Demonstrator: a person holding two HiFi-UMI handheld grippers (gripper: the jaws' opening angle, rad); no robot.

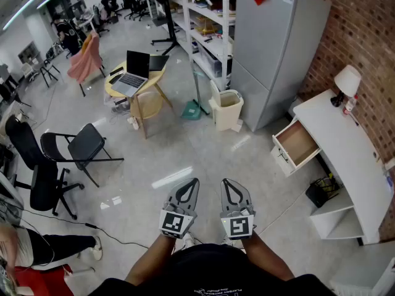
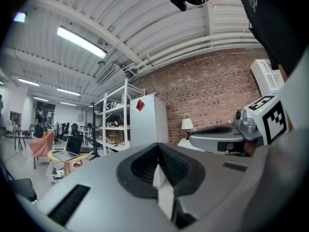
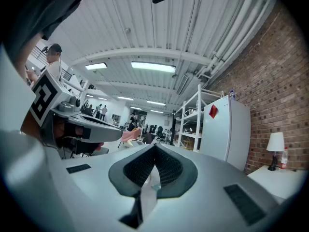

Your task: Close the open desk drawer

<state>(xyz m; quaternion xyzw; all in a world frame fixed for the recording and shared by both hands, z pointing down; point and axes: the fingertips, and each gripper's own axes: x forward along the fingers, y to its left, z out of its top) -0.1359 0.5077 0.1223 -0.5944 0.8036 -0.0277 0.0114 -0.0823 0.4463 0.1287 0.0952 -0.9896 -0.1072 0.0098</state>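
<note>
Open drawer [image 1: 297,143] at frame right sticks leftward out of the counter [image 1: 345,159]. Left claw [image 1: 193,182] and right claw [image 1: 226,183] are both closed and empty.

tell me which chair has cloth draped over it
The pink-draped chair at upper left, beyond the round table; the folding chair and office chair are bare black.

This is an open-plan office or lab workspace in an industrial hall. A tall grey fridge [image 1: 278,48] stands against a bare brick wall [image 1: 364,36]. Right of the fridge is a white desk [image 1: 345,156] with a lamp [image 1: 347,82], and left of it is open metal shelving [image 1: 207,23]. Further left a laptop [image 1: 131,73] sits on a round table [image 1: 152,79], with office chairs [image 1: 126,2] beyond. Strip lights [image 2: 79,41] line the ribbed ceiling.
</note>
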